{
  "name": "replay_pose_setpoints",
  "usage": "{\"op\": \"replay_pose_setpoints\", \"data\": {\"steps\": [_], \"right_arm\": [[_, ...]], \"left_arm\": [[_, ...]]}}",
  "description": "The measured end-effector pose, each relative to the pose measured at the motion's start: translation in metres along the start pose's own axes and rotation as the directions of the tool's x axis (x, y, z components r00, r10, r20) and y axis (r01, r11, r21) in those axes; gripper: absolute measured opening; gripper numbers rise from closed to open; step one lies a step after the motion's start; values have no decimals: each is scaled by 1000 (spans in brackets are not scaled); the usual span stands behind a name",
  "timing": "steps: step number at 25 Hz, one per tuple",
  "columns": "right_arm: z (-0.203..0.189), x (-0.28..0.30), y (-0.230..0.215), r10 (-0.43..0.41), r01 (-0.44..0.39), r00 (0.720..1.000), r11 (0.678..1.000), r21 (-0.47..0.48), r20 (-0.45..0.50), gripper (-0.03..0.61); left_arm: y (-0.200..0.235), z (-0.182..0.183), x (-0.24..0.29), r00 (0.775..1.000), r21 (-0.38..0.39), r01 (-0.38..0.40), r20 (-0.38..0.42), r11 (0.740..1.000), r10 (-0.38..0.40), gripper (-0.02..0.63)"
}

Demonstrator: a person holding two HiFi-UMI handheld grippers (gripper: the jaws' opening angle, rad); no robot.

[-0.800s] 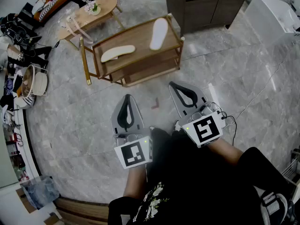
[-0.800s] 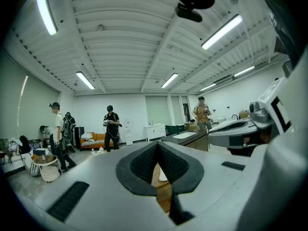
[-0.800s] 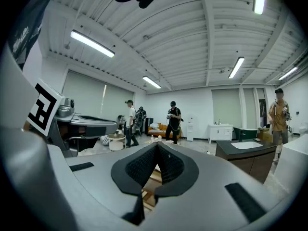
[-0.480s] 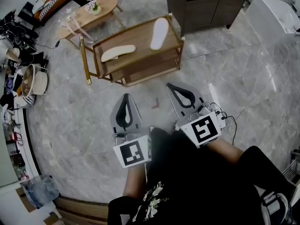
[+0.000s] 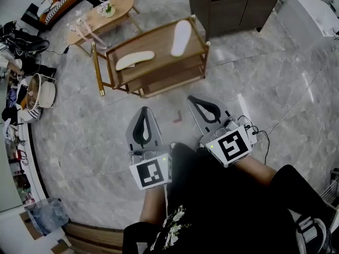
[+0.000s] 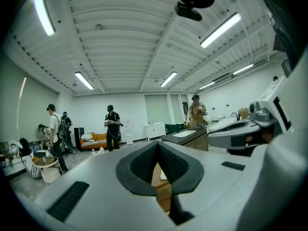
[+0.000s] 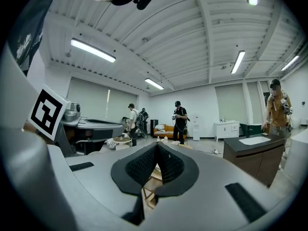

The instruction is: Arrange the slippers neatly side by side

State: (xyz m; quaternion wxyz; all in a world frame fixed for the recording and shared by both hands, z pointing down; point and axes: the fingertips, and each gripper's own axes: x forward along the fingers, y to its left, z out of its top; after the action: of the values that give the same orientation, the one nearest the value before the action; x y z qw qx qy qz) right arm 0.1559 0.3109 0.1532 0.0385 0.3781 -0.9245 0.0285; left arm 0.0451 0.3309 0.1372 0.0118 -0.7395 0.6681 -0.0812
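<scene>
Little has shifted since the earlier frames: slippers unmoved, both grippers in nearly the same spots.

- Two pale slippers on the top shelf of the wooden rack (image 5: 159,49), well apart and at different angles. Left slipper (image 5: 134,60) lies crosswise near the front edge; right slipper (image 5: 180,37) lies lengthwise by the far right corner.
- Both slippers well ahead of the jaws; neither is touched.
- Left gripper (image 5: 143,112): jaws pressed together, nothing between them. Right gripper (image 5: 194,99): the same.
- Markings: black-and-white square patterns on the marker cubes (image 5: 151,174). White print on the person's dark shirt (image 5: 172,221), too small to read.
- Pose: grippers held about level over the grey stone floor (image 5: 85,136), side by side but apart, noses toward the rack. Bare forearms (image 5: 151,208) reach out from the body behind the cubes.
</scene>
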Motion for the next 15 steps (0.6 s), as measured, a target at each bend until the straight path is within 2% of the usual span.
{"op": "replay_pose_setpoints", "data": {"steps": [8, 15], "right_arm": [[-8, -6, 2, 17, -17, 1000, 1000, 2, 16, -2], [-16, -6, 1, 5, -5, 1000, 1000, 11, -10, -2]], "left_arm": [[-4, -12, -12, 1000, -1, -10, -29, 1000, 10, 2], [-4, -17, -11, 999, -14, -2, -40, 1000, 1, 2]]}}
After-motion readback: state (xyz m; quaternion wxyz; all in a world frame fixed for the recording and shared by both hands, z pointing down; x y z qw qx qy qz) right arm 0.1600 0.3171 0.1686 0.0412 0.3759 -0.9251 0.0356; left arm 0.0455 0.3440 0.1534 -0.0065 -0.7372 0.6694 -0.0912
